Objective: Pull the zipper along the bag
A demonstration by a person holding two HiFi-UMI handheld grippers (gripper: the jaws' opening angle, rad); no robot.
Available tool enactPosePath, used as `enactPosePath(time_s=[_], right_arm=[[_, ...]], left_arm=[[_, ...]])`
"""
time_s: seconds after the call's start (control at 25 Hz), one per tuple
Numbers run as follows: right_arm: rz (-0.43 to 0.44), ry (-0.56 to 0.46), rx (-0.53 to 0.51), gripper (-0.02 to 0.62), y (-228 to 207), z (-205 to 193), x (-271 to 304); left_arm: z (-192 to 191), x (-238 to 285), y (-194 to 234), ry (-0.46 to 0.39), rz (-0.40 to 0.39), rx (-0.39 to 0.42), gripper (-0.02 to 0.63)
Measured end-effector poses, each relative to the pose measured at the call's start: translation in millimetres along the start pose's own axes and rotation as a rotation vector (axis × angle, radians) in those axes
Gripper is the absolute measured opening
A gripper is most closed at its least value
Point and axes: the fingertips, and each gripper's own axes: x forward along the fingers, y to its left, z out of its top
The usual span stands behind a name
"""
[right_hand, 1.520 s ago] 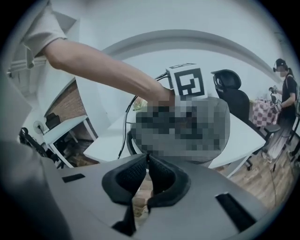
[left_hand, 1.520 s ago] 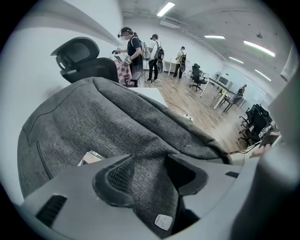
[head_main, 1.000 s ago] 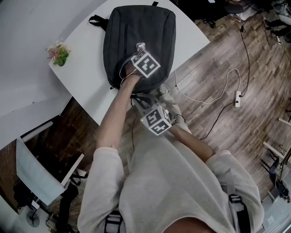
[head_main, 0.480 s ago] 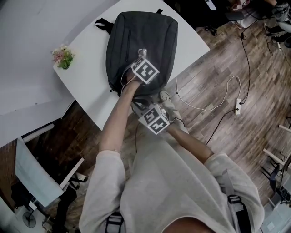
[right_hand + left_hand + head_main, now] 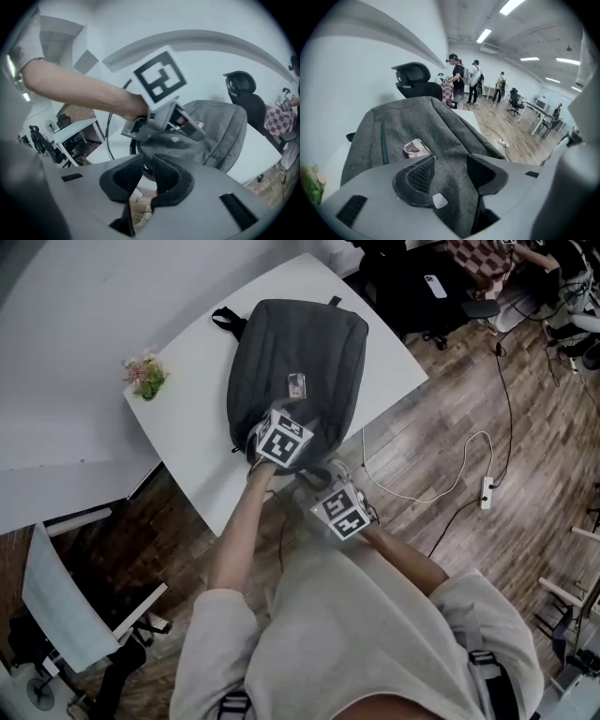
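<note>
Backpack, one, lies on one table, one packet atop it

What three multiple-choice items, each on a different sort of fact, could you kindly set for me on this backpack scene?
1. Where does the packet lie?
A on the floor
B on the backpack
C beside the flowers

2. What colour is the table top?
A white
B red
C black

3. How do the left gripper's jaws stand?
A shut on the packet
B shut on the flowers
C apart

Answers:
1. B, the packet rests on the backpack's upper face.
2. A, the table top shows white all round the backpack.
3. C, a clear gap shows between the jaws, which press on nothing.
</note>
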Motion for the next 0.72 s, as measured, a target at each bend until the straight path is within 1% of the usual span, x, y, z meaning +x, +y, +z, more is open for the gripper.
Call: enactPosePath(time_s=[0.16, 0.4, 0.48, 0.52, 0.56, 0.64, 0.72], right_arm=[[-0.060, -0.049, 0.012, 0.063, -30, 14, -24], [-0.162, -0.151, 0.001, 0.034, -84, 56, -46], [-0.184, -0.186, -0.012, 0.028, -98, 73, -51], [-0.191, -0.204, -0.022, 0.025, -103, 83, -52], [-0.196, -0.222, -0.033, 0.021, -107, 92, -53], [-0.201, -0.251, -0.056, 0.015, -112, 109, -55], [-0.202, -0.275, -0.081, 0.014, -115, 123, -58]], left_arm=[[4, -46, 10, -0.161, 0.111, -0.108, 0.217], [5, -115, 17, -0.343, 0.267, -0.233, 0.161], [5, -137, 20, -0.394, 0.324, -0.264, 0.143], [6, -149, 23, -0.420, 0.356, -0.278, 0.117], [8, -160, 26, -0.446, 0.388, -0.291, 0.111], [11, -181, 32, -0.495, 0.444, -0.310, 0.069], [14, -198, 35, -0.530, 0.491, -0.323, 0.054]])
